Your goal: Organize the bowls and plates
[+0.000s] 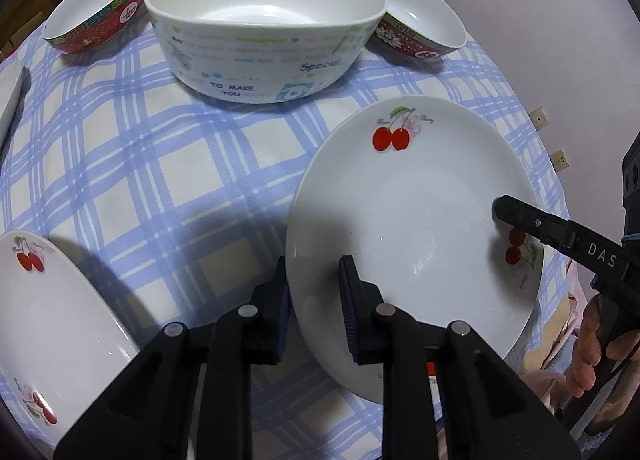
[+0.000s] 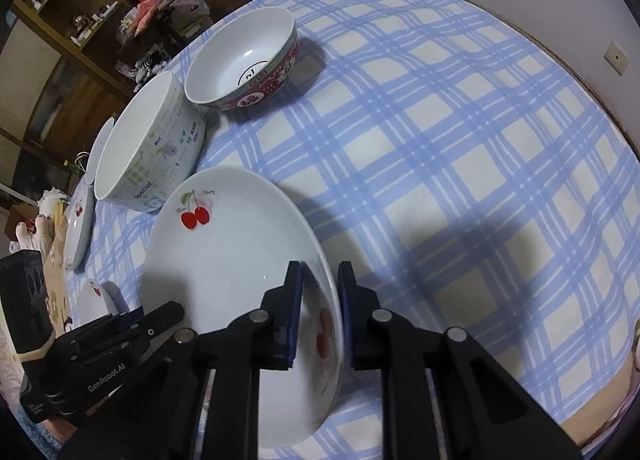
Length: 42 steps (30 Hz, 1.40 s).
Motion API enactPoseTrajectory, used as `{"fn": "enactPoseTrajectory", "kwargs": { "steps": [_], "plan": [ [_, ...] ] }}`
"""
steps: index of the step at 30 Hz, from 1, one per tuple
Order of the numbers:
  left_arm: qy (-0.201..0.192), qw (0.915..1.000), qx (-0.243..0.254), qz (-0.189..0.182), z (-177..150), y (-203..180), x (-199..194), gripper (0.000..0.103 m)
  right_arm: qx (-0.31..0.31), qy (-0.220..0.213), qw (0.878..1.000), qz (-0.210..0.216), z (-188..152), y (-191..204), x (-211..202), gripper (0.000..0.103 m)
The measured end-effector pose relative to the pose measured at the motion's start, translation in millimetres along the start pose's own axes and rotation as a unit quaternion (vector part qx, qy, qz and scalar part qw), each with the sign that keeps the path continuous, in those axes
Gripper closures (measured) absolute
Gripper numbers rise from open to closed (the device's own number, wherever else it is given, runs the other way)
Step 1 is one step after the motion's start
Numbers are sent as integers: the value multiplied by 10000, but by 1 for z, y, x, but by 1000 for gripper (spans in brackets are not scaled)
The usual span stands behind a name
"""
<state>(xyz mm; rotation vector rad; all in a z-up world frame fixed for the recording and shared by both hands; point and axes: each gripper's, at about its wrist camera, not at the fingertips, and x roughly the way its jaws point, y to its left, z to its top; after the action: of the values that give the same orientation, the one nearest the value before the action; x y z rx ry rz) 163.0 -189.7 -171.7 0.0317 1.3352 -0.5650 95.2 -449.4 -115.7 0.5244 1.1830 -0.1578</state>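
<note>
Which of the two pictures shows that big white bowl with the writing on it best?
The left wrist view. There the big white bowl faces the camera, with its whole rim, inside and printed words like "TO MAKE YOU" readable. In the right wrist view the same bowl sits off to the left, looks tilted, and its writing runs sideways.
</note>
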Motion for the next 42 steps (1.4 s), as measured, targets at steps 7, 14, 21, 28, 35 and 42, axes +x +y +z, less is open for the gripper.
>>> {"fn": "enactPoseTrajectory", "kwargs": {
  "steps": [7,14,21,28,35,42],
  "plan": [
    [-68,10000,63,0,3,1,-11,84,-19,-144,9999,-17,-1,1,-4,88],
    [-129,9998,156,53,1,2,-21,88,-24,-201,9998,68,-1,-1,-9,91],
    [-223,9996,167,38,0,3,-34,89,-122,-341,9993,117,-3,1,-17,92],
    [-352,9992,169,48,3,7,-51,91,-207,-384,9986,294,-4,4,-23,92],
    [-415,9989,179,126,-1,10,-65,91,-299,-484,9979,321,-8,14,-29,92],
    [-551,9982,98,230,-7,24,-96,91,-367,-515,9967,513,-13,32,-38,92]
  ]
}}
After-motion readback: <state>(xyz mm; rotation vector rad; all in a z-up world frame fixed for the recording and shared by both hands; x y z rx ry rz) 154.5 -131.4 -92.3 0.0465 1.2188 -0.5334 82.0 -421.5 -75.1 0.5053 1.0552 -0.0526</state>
